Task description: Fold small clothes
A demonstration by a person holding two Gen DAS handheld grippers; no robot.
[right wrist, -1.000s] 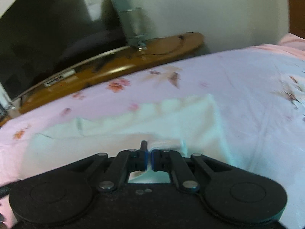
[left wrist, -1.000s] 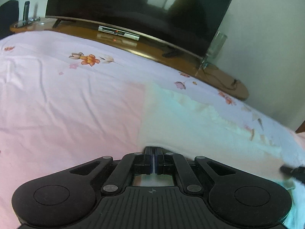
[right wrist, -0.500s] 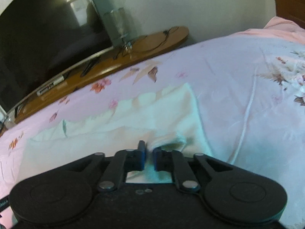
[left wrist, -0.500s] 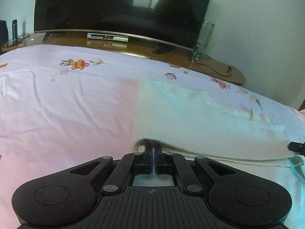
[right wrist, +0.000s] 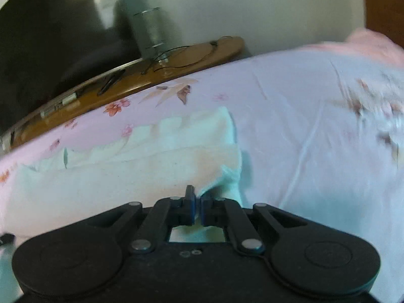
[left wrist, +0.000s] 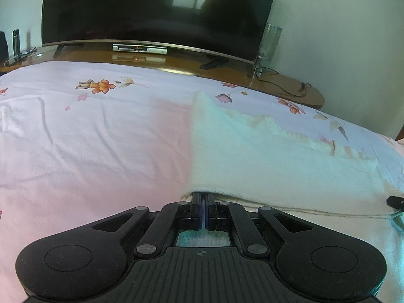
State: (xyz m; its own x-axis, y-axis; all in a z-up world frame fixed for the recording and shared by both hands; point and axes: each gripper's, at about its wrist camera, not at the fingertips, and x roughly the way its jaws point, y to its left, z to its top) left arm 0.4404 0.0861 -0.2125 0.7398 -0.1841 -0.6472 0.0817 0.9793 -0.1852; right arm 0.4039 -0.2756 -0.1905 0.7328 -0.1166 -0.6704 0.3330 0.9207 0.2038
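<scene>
Behind the bed (left wrist: 88, 156) a dark television (left wrist: 151, 7) was seen on a wooden tabletop (left wrist: 290, 85). A pale garment (left wrist: 265, 156) lay on the floral sheet, its near edge lifted. The left tool (left wrist: 203, 202) was clenched on one corner, the right tool (right wrist: 198, 202) on the other. Soft, light cloth was judged to sag between corner grips. The pinched hems were hidden; the right view was blurred.

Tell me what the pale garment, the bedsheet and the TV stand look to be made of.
Pale garment: soft knit or cotton-like cloth, matte; it drapes and creases. Bedsheet: thin woven fabric, floral print, fine wrinkles. TV stand: probably varnished wood, brown and glossy, reflecting the set-top box.
</scene>
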